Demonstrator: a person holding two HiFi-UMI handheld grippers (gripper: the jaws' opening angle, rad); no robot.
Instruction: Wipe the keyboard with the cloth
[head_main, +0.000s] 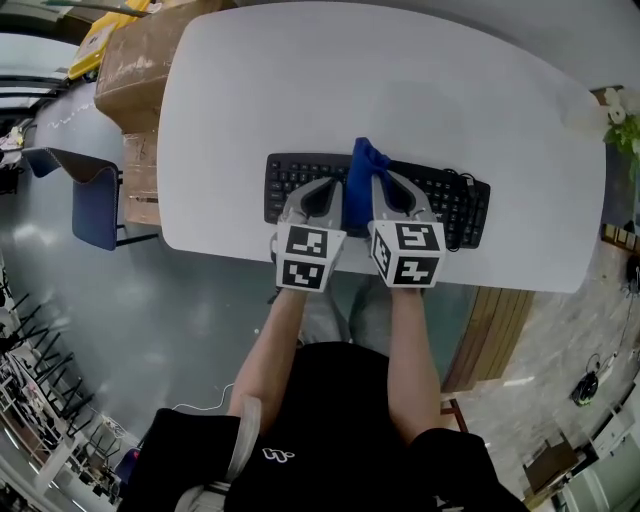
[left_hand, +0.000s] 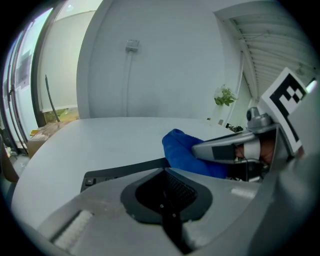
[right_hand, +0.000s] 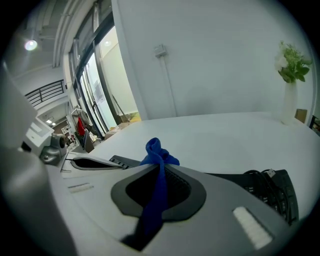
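Note:
A black keyboard (head_main: 455, 205) lies near the front edge of the white table (head_main: 400, 90). A blue cloth (head_main: 364, 168) rests on its middle, bunched up between my two grippers. My right gripper (head_main: 386, 183) is shut on the cloth (right_hand: 158, 151); a strip of it runs back between the jaws and a wad sticks out at the tips. The left gripper (head_main: 323, 186) sits just left of the cloth over the keys, shut, with nothing between its jaws. In the left gripper view the cloth (left_hand: 183, 151) bulges beside the right gripper's fingers (left_hand: 220, 149).
The keyboard's cable (head_main: 466, 180) coils at its right end. A vase with a plant (head_main: 620, 118) stands at the table's far right edge. Cardboard boxes (head_main: 140, 60) and a blue chair (head_main: 96, 205) are on the floor to the left.

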